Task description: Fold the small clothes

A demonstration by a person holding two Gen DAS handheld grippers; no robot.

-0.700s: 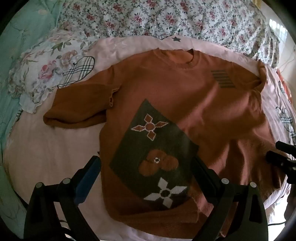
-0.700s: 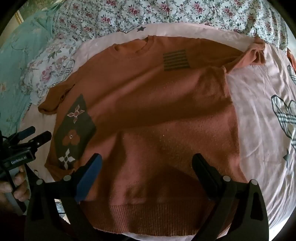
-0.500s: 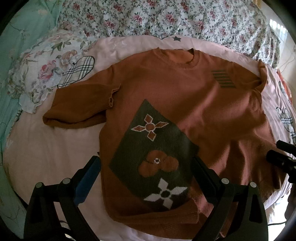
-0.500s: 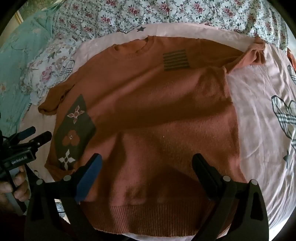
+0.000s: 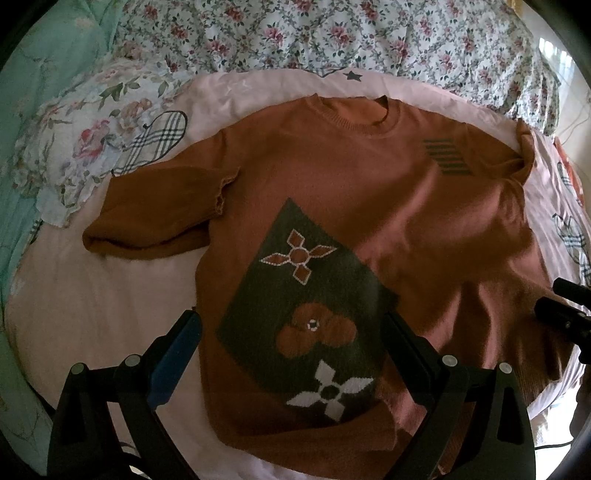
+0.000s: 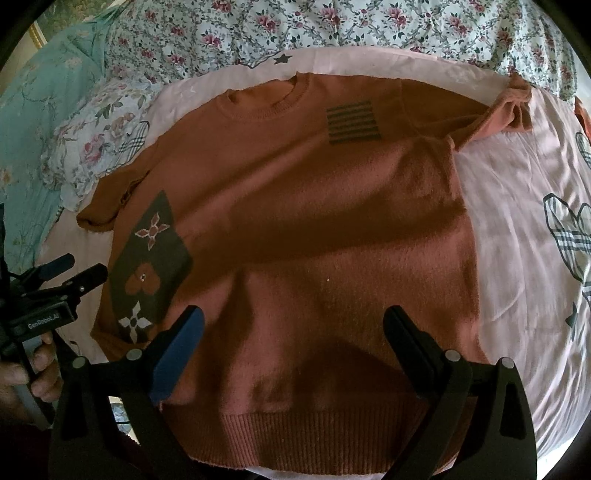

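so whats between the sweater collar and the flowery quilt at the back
A strip of bare pink sheet with one small dark star printed on it lies between collar and quilt; the right wrist view shows it.

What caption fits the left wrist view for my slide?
Open left hand-held gripper hovering over the flat rust-orange sweater, above its dark flower patch, on a pink sheet.
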